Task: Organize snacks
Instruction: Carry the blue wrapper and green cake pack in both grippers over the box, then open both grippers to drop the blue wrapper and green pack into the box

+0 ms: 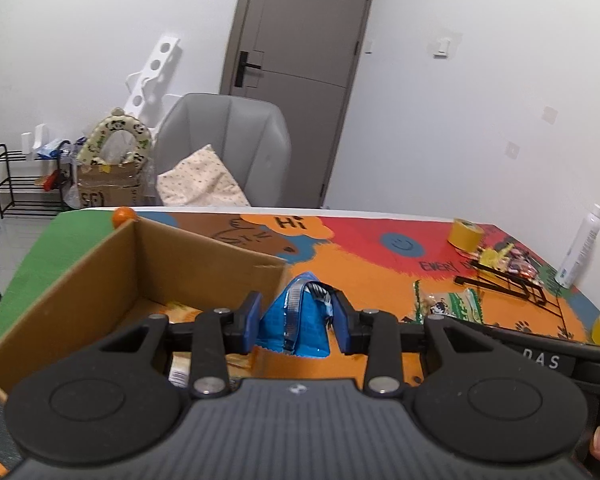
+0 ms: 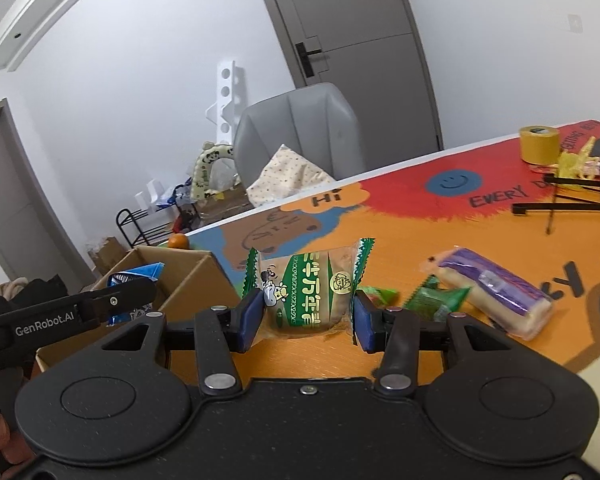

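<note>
Pinching a blue snack packet [image 1: 296, 322] between its blue pads, the left gripper [image 1: 297, 320] holds it just beside the right wall of the cardboard box [image 1: 80, 280]. The right gripper [image 2: 306, 316] brackets a green-wrapped pastry [image 2: 306, 292]; jaws close at both sides, contact uncertain. A purple-wrapped cake [image 2: 496, 292] lies on the colourful table mat [image 2: 400, 232].
</note>
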`<state>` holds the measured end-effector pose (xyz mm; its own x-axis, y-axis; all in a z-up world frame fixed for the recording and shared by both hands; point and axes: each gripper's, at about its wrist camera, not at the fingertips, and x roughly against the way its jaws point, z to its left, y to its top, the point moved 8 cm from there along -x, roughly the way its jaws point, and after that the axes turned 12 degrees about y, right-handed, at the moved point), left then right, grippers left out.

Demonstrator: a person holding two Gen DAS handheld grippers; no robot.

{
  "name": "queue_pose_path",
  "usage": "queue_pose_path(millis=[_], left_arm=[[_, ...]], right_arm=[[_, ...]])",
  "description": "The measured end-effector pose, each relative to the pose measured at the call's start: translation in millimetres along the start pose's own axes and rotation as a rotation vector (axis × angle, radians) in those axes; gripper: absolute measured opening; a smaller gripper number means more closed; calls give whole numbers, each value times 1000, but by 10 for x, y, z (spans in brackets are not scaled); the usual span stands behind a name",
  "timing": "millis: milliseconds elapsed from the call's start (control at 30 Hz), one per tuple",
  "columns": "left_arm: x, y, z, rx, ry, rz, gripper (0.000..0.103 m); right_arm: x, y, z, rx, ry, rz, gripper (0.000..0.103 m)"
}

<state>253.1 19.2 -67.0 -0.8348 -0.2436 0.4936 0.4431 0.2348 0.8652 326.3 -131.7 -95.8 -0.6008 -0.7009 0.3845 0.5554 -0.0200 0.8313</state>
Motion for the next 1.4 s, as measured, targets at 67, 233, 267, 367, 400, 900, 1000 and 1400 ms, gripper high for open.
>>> queue_pose_path(millis=[67, 233, 267, 367, 400, 900, 1000, 1400], left_arm=[[-21, 19, 90, 11, 13, 0, 36], [-68, 68, 323, 42, 43, 1, 36], [-79, 76, 362, 46, 47, 2, 36], [-114, 94, 492, 63, 61, 6, 36], [-127, 101, 533, 67, 65, 8, 36], [-365, 209, 1030, 148, 112, 36, 38], [-367, 199, 1091, 157, 121, 47, 41], [-180, 314, 1325, 186, 127, 14, 52]], right_arm=[[-44, 13, 45, 6, 7, 3, 45], [-149, 33, 169, 22, 18, 13, 45], [-176, 45, 198, 27, 21, 16, 45], [-238, 62, 276, 38, 29, 22, 45], [-261, 71, 303, 40, 33, 24, 45], [-549, 239, 709, 97, 81, 52, 45], [-638, 241, 792, 110, 92, 62, 45], [-910, 259, 1147, 127, 155, 94, 45]])
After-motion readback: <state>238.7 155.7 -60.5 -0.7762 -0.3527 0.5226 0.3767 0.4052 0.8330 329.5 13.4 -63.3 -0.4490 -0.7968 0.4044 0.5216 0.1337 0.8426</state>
